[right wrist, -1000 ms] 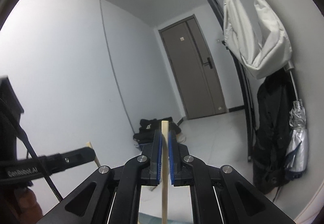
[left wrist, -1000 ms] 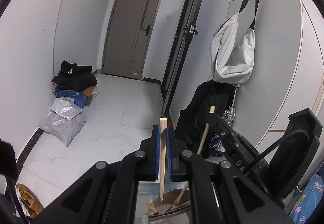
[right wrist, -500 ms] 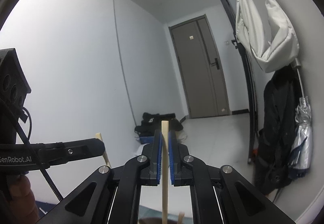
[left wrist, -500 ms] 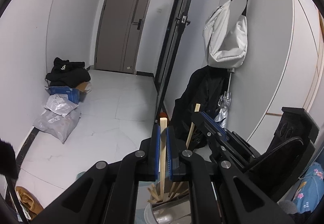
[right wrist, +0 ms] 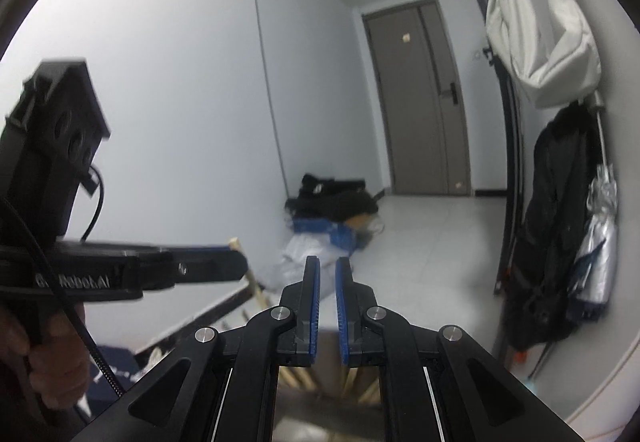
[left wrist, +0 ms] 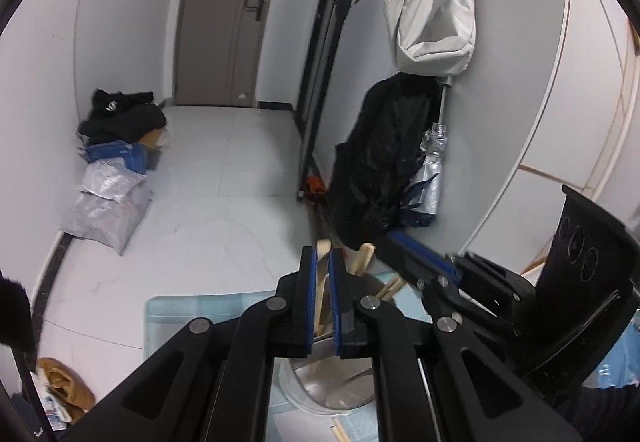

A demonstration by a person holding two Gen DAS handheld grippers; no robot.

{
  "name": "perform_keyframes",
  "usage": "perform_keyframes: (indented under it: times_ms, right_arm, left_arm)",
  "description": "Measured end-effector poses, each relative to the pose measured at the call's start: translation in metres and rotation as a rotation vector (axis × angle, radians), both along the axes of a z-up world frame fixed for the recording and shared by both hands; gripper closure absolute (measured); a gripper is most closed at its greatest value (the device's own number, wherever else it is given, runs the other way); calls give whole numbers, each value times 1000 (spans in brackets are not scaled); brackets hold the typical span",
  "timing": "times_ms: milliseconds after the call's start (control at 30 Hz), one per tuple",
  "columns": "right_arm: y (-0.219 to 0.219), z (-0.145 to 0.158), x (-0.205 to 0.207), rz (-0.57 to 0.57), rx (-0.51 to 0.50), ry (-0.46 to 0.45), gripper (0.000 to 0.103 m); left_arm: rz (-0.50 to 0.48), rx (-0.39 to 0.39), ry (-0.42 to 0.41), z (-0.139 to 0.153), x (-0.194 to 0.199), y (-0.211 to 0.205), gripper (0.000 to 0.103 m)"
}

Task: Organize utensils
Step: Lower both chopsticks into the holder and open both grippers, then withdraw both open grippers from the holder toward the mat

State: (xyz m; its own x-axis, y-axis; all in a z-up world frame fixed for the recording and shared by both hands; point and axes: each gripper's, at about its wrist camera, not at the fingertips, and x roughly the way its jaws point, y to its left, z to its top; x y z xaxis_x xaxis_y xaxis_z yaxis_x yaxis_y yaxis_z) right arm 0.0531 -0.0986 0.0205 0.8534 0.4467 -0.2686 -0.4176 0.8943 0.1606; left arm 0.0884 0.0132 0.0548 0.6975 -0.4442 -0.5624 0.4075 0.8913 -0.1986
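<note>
My left gripper [left wrist: 320, 262] is shut on a pale wooden chopstick [left wrist: 322, 247] that stands upright over a round metal container [left wrist: 316, 382] holding several more chopsticks. In the right wrist view the left gripper [right wrist: 236, 266] shows from the side with that chopstick [right wrist: 235, 242] poking above it. My right gripper [right wrist: 327, 266] has its jaws opening, a narrow gap between the blue pads and nothing in it. It hangs just right of the left one, over the same container [right wrist: 320, 366]. Beside the right gripper [left wrist: 400, 246], a loose chopstick [left wrist: 366, 255] leans up out of the container.
The container stands on a light blue mat [left wrist: 192, 314]. A black coat [left wrist: 376, 162] and a folded umbrella [left wrist: 430, 178] hang on the right wall under a white bag [left wrist: 432, 18]. Bags and a blue box [left wrist: 116, 158] lie by the left wall. A hand [right wrist: 40, 362] holds the left gripper.
Both grippers have sunk toward the container and tipped downward. The chopstick that stood between the right gripper's pads is gone from them, and those pads have parted slightly.
</note>
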Motion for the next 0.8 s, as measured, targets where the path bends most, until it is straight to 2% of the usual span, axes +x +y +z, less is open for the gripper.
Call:
perform_keyframes:
  times_ms: [67, 133, 167, 200, 267, 367, 433, 500, 533, 667, 800]
  right_arm:
    - [-2, -3, -2, 18, -3, 40, 95]
    - [-9, -3, -11, 2, -2, 57, 94]
    - [-13, -3, -16, -5, 10, 67, 93]
    - [-18, -2, -18, -13, 21, 75, 91]
    - [-30, -1, -30, -40, 53, 94, 82]
    - [-41, -3, -38, -48, 106, 151, 77]
    - [-43, -3, -48, -59, 115, 157, 77]
    - [-45, -1, -57, -63, 122, 156, 76]
    - [-45, 0, -62, -67, 121, 153, 73]
    - [-48, 5, -79, -76, 133, 162, 59]
    - [-51, 4, -92, -50, 168, 188, 47]
  left_arm:
    - [22, -7, -1, 2, -5, 4, 95]
    - [60, -17, 5, 6, -10, 10, 80]
    - [82, -24, 1, 7, -14, 14, 67]
    - [103, -41, -8, 9, -19, 18, 60]
    - [135, -51, -19, 11, -28, 23, 54]
    - [181, -38, -28, 12, -41, 26, 46]
    - [202, -37, -32, 11, -46, 26, 41]
    - [233, -33, -32, 11, -54, 27, 28]
    - [250, -29, -31, 10, -56, 28, 25]
    - [291, -28, -19, 7, -68, 32, 21]
    - [320, -31, -37, 7, -81, 37, 10]
